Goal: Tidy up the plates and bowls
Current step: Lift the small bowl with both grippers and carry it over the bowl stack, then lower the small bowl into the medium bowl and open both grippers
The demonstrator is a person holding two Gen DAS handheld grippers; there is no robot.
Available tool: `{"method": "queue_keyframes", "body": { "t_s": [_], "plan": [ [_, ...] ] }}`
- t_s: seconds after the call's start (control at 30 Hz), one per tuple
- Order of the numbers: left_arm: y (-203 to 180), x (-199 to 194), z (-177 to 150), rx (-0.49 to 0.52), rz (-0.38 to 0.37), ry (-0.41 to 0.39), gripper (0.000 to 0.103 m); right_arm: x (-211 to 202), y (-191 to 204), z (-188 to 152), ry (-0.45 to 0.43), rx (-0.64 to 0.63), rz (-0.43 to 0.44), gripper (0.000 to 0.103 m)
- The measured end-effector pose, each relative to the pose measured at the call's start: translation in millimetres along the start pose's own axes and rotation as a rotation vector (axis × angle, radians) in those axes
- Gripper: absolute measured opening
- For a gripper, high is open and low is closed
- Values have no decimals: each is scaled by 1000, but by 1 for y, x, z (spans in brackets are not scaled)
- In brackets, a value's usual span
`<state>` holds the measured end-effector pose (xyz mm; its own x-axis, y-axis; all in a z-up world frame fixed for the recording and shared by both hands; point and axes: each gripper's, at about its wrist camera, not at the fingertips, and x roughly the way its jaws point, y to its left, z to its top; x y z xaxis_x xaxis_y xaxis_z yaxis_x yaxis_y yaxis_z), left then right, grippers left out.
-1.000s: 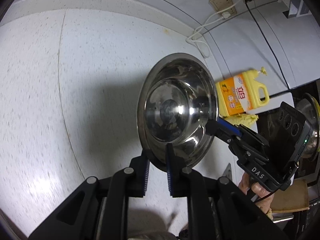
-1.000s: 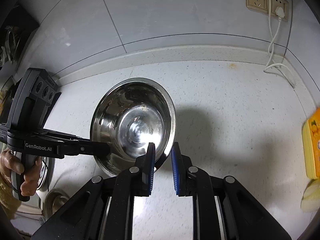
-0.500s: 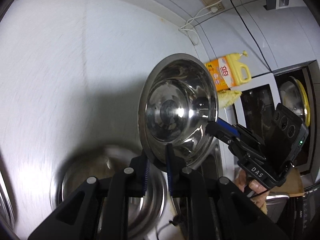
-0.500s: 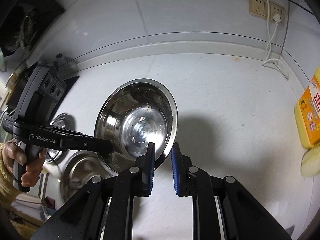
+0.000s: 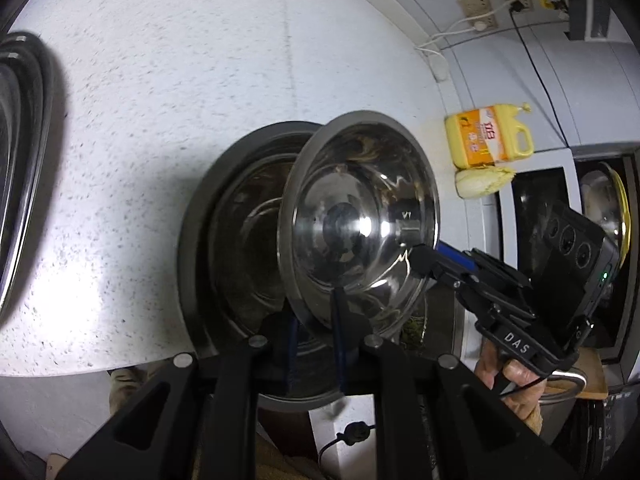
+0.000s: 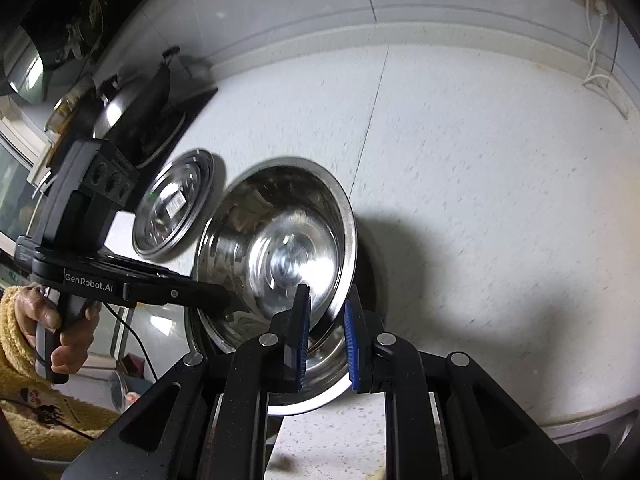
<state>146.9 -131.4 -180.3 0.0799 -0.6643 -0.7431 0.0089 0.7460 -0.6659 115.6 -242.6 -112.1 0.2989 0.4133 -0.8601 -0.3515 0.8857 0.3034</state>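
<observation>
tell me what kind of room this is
Most likely a home kitchen. There is a speckled white countertop with steel bowls, a yellow jug that looks like dish soap by the wall sockets, and a pan on a cooktop at the far end.

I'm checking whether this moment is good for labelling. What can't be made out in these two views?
- Left wrist view: the big bowl underneath is half hidden by the held bowl and the left gripper.
- Right wrist view: the small bowl at left is blurred.
- Right wrist view: the pots on the stove are dark and blurred.
</observation>
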Motion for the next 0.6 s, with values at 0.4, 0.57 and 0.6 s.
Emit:
{"method": "queue_keyframes", "body": {
  "t_s": [0.4,0.57,0.6],
  "plan": [
    [-1,2,1,21,40,-34,14,1,12,-16,18,12,-4,15],
    [-9,1,0,97,132,-76,15,0,15,-22,18,5,-22,15],
    [-10,1,1,104,141,-81,15,0,17,-22,16,4,-35,15]
  ]
}}
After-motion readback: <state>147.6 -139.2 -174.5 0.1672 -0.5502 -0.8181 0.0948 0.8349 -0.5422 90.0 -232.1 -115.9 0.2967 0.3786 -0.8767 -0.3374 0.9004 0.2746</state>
